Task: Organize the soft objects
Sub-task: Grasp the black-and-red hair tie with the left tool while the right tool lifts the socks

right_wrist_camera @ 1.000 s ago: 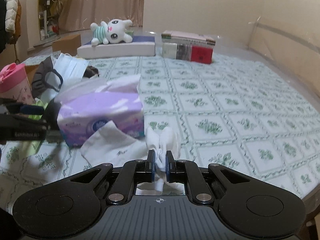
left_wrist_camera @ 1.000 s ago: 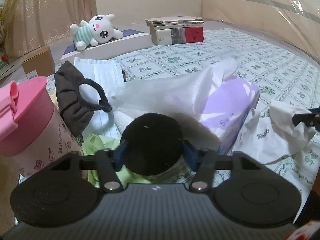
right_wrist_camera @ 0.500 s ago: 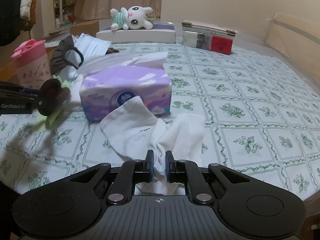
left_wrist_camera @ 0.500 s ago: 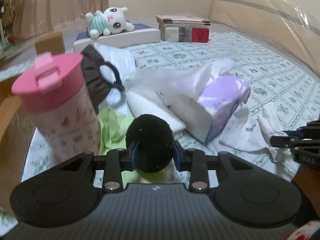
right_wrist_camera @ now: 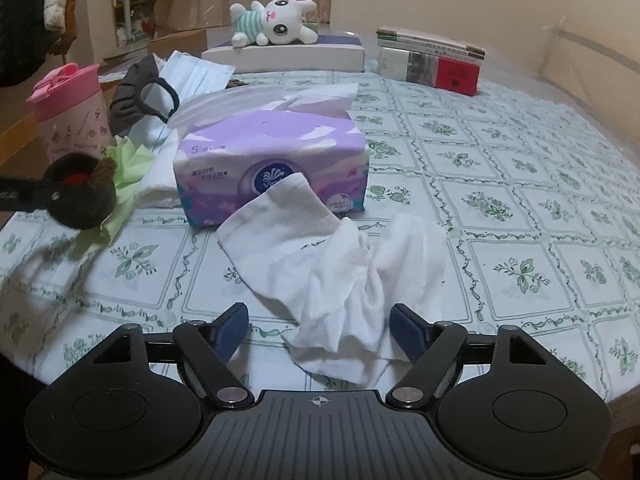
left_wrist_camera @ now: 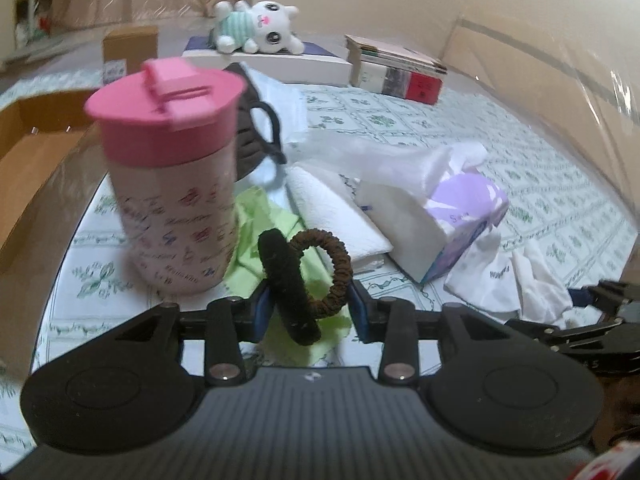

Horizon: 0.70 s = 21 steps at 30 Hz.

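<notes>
Right wrist view shows the right claw (right_wrist_camera: 318, 330) has just opened wide over the white socks (right_wrist_camera: 340, 276) on the bench (right_wrist_camera: 500, 184) — lift away slowly — while the left claw (left_wrist_camera: 310, 310) squeezes two hair ties (left_wrist_camera: 304, 276).
</notes>
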Each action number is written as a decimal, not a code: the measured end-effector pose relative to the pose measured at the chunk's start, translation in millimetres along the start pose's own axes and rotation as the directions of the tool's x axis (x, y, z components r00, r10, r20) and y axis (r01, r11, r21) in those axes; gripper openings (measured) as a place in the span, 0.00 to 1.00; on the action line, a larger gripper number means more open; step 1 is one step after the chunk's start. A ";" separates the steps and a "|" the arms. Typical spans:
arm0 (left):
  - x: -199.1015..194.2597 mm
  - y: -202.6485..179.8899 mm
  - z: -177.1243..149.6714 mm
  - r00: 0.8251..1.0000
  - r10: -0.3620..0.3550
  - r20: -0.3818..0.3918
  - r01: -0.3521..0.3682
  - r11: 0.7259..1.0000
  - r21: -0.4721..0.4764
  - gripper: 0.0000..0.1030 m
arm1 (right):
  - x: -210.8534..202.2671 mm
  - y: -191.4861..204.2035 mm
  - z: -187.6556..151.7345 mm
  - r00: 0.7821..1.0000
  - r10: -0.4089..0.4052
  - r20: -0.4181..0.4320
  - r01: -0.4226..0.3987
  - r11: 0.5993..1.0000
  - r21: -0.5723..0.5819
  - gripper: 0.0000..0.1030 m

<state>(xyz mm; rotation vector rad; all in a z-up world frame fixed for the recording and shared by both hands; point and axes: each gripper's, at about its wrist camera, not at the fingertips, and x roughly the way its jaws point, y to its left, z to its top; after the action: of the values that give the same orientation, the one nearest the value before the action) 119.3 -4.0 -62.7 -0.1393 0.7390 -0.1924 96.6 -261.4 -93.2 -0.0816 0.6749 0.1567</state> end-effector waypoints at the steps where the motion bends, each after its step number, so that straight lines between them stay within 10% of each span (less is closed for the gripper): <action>1: -1.4 3.7 -0.5 1.000 -0.003 -0.001 0.003 1.000 -0.015 0.38 | 0.8 -0.3 1.3 1.000 -0.001 0.000 0.001 1.000 0.009 0.77; 11: -11.9 20.1 -2.3 1.000 -0.024 0.004 0.024 0.999 -0.046 0.63 | 1.3 -2.2 3.4 0.999 -0.035 -0.007 0.035 0.998 0.055 0.78; 21: -11.0 6.9 -7.8 0.998 0.054 -0.031 -0.050 0.993 0.103 0.11 | 7.4 -6.2 8.3 0.998 -0.055 -0.007 0.055 0.985 0.164 0.78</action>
<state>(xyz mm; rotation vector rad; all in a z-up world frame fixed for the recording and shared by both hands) 106.9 4.7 -62.5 -0.0200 0.7637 -0.1828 108.5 -265.6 -91.2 0.0576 0.6850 0.0472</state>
